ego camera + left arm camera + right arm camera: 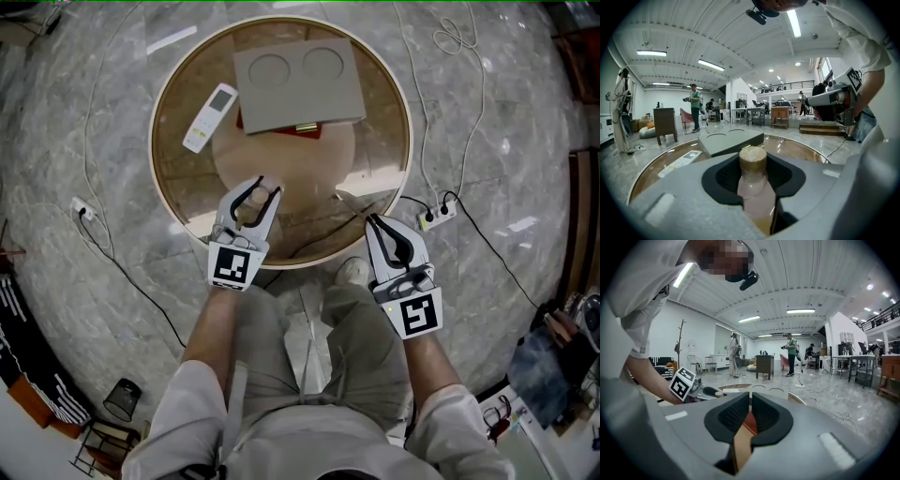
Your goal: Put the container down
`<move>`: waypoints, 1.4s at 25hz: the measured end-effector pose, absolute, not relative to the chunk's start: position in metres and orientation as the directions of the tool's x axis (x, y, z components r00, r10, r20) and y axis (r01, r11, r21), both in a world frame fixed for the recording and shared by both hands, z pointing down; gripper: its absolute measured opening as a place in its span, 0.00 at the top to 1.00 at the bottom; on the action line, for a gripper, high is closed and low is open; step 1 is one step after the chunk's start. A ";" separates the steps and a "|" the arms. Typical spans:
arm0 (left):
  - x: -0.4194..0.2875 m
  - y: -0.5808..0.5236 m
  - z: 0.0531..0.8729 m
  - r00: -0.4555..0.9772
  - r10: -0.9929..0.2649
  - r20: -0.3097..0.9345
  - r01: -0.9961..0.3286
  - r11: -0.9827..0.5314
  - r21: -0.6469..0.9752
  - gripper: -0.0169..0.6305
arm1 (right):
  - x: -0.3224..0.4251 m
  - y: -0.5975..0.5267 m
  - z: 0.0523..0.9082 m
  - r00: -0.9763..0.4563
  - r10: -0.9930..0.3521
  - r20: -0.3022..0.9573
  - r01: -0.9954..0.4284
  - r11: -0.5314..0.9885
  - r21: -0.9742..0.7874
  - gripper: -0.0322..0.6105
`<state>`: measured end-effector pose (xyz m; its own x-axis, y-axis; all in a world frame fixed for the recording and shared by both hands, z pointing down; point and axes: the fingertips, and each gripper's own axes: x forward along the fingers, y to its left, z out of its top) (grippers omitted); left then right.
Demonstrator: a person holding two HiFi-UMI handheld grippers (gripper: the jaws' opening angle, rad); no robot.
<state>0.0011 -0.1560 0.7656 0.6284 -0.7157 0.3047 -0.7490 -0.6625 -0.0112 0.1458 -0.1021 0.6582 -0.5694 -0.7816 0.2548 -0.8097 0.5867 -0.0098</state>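
Left gripper (pixel 753 165) holds the container (pixel 755 199) upright, cap (pixel 753 157) up.

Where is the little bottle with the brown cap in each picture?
Head view: bottle between the left gripper's jaws, at the table's near edge.
Left gripper view: bottom centre, held between the jaws.
Right gripper view: just its cap, left of centre.
Shared landmark: grey tray with two circles.

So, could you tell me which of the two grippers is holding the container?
The left gripper: a small brown-capped bottle is clamped between its jaws, whereas the right gripper has its jaws closed on nothing.
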 end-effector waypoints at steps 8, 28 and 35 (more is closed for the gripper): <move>0.000 -0.153 0.765 0.642 -0.708 0.296 -0.740 -0.673 -0.004 0.59 | 0.143 -0.101 0.657 -0.570 -0.784 0.245 -0.810 0.586 -0.012 0.91; -0.021 -0.133 0.722 0.642 -0.691 0.332 -0.731 -0.682 -0.005 0.63 | 0.128 -0.093 0.607 -0.562 -0.789 0.249 -0.817 0.577 -0.014 0.92; -0.046 -0.119 0.659 0.643 -0.685 0.343 -0.724 -0.689 -0.021 0.65 | 0.111 -0.082 0.552 -0.552 -0.797 0.243 -0.824 0.567 -0.011 0.91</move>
